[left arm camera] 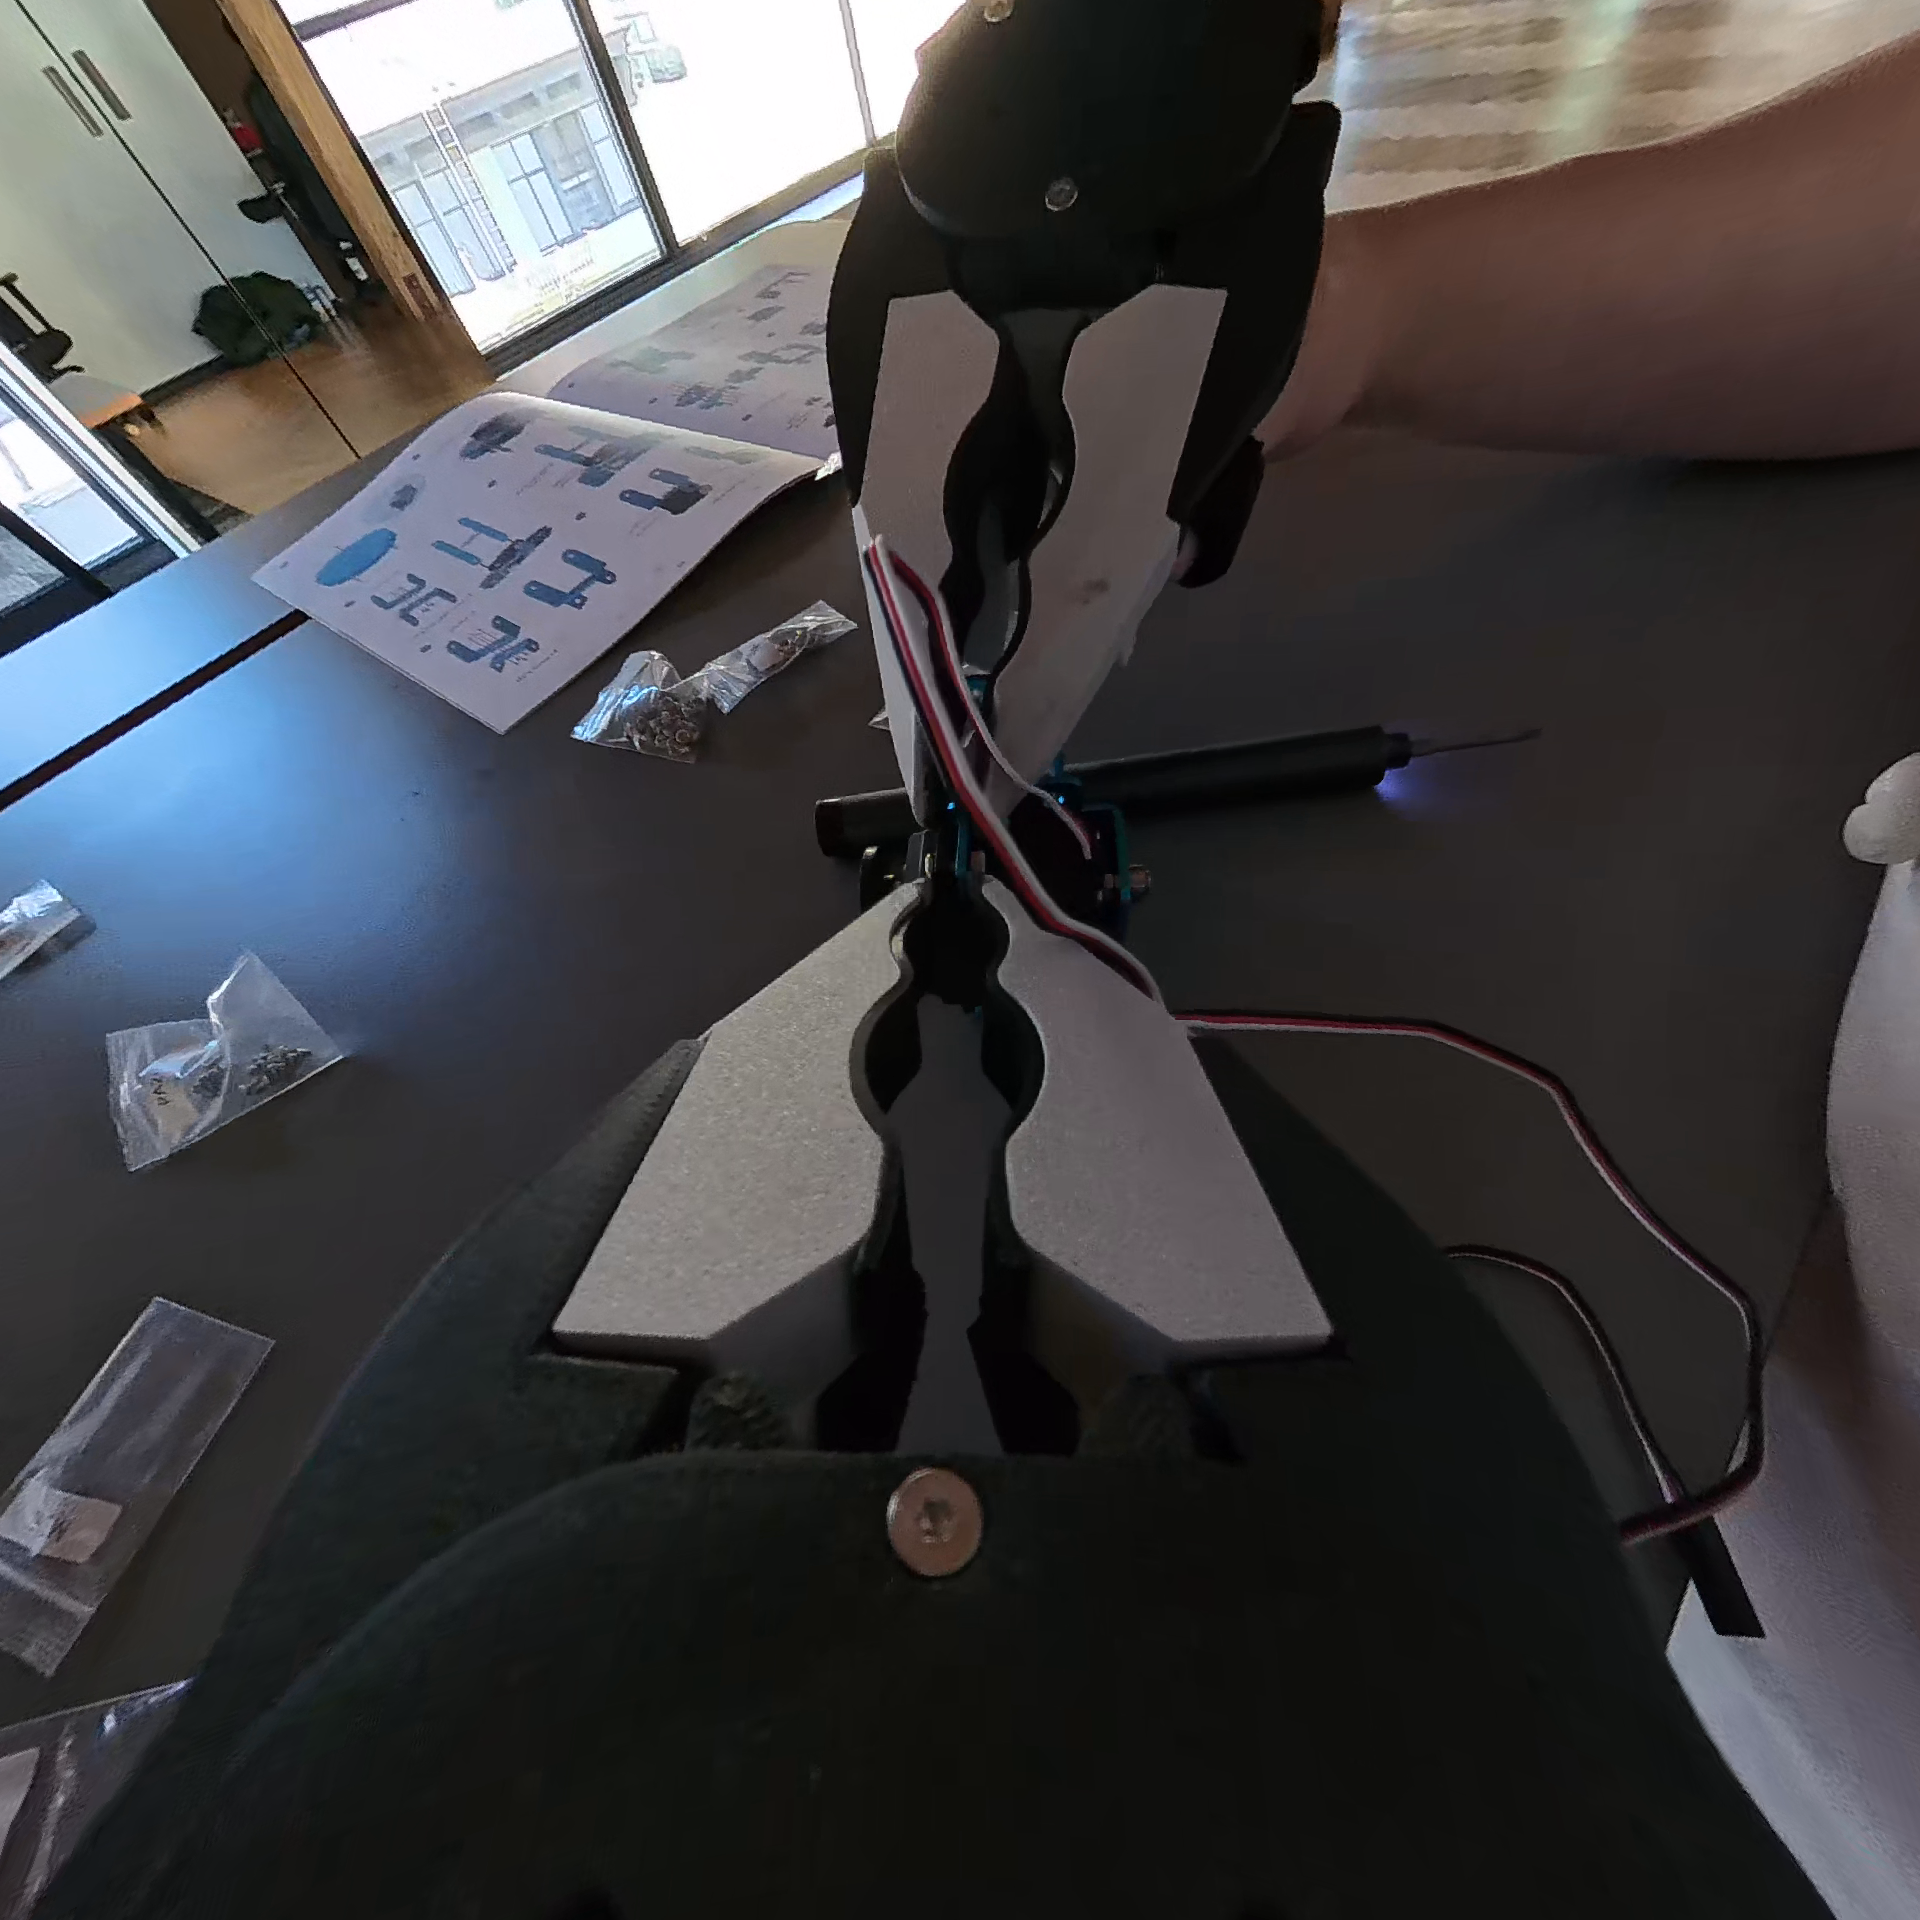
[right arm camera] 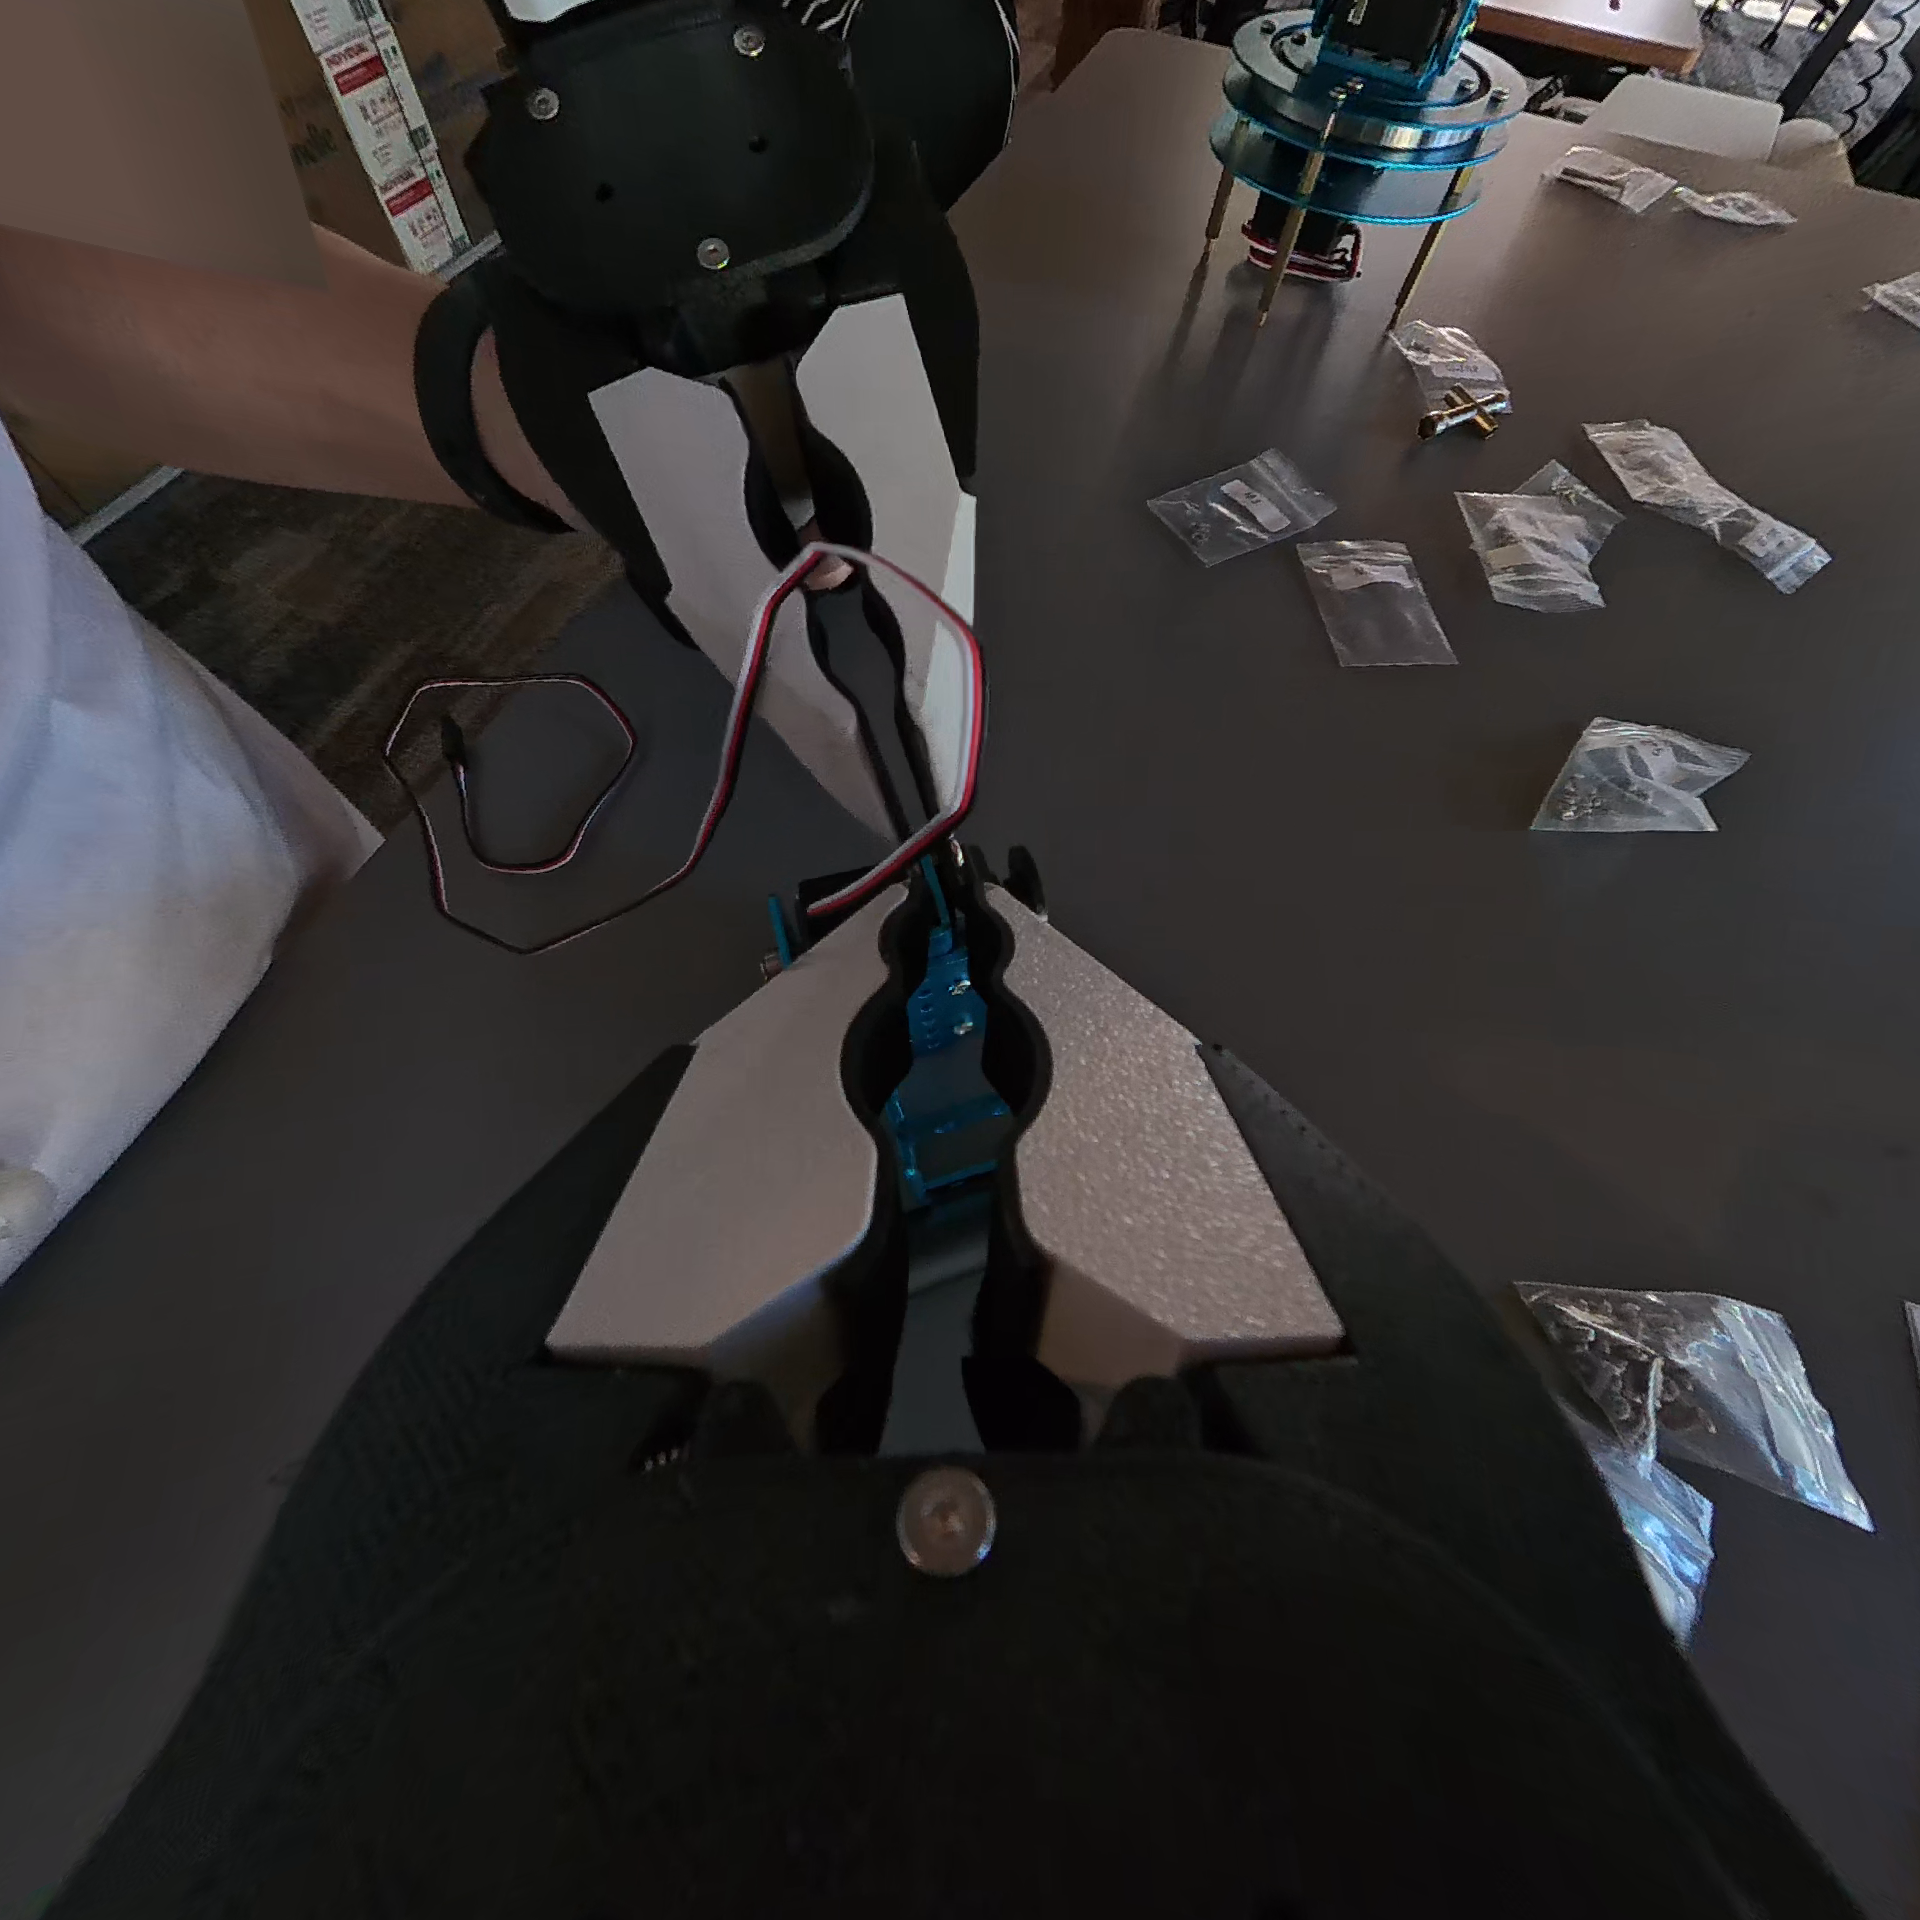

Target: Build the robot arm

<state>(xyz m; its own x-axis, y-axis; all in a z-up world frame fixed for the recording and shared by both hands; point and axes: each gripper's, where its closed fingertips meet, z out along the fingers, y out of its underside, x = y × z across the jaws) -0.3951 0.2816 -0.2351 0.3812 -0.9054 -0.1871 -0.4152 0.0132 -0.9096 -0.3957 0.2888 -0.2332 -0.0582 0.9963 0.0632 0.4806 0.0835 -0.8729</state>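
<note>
1. Our left gripper (left arm camera: 951, 914) is clamped on one end of a small blue-and-black servo assembly (left arm camera: 1081, 842) just above the dark table (left arm camera: 416, 852).
2. Our right gripper (right arm camera: 940, 914) pinches the blue bracket (right arm camera: 940, 1039) from the opposite side.
3. A red, white and black cable (right arm camera: 748, 727) loops off the assembly toward the table's near edge.
4. A black screwdriver (left arm camera: 1247, 769) lies just behind; an open instruction booklet (left arm camera: 540, 540) sits near the far-left corner, and clear parts bags (right arm camera: 1631, 779) are scattered around.

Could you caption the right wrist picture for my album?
Two tongs meet on a blue servo bracket, its striped cable looping over the grey table.
</note>
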